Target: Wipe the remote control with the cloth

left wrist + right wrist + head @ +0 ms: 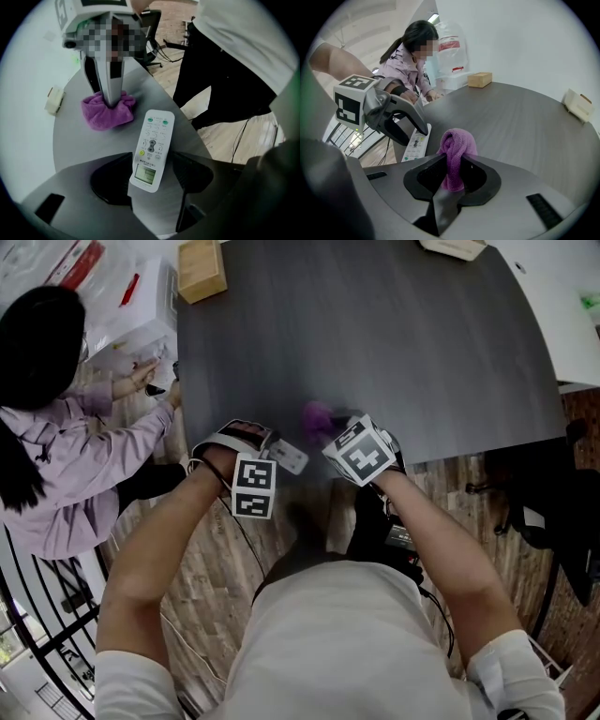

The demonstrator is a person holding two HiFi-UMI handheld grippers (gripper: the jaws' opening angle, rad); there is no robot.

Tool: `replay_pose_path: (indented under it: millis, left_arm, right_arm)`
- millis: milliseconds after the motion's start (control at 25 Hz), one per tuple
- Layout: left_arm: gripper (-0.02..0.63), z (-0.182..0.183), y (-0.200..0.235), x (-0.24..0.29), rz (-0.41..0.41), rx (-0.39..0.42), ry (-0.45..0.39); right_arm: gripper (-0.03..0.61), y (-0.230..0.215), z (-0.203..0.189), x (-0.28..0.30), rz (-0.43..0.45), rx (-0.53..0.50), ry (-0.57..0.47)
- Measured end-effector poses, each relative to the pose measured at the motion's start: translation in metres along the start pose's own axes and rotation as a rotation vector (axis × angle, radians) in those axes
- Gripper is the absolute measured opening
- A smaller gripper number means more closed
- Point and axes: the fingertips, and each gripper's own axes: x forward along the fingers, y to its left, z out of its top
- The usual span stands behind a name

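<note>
Two tongs, left (153, 159) open, right (453, 161) gripping cloth (457, 140)

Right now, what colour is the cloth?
The cloth is purple, seen best in the right gripper view.

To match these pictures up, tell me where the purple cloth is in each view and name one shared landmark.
Head view: purple cloth, a little above centre.
Left gripper view: purple cloth, upper left of centre.
Right gripper view: purple cloth, middle of the picture.
Shared landmark: white remote control, lying beside the purple cloth.
</note>
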Motion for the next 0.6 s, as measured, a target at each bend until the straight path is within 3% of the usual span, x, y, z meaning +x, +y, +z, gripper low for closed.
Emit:
replay_pose_path:
  millis: [320, 440, 600]
  left_arm:
    - [0.245, -0.009, 0.004, 0.004, 0.018, -0.387, 0.034]
    - [0.241, -0.01, 0.005, 0.004, 0.032, -0.454, 0.048]
    - [0.241, -0.011, 0.004, 0.005, 0.034, -0.473, 0.072]
  right_arm:
    - [0.087, 0.029, -0.02, -0.006, 0.046, 0.02, -0.017]
    - [0.087, 0.045, -0.023, -0.004, 0.068, 0.017, -0.024]
    - [0.087, 0.064, -0.029, -0.006, 0.105, 0.04, -0.018]
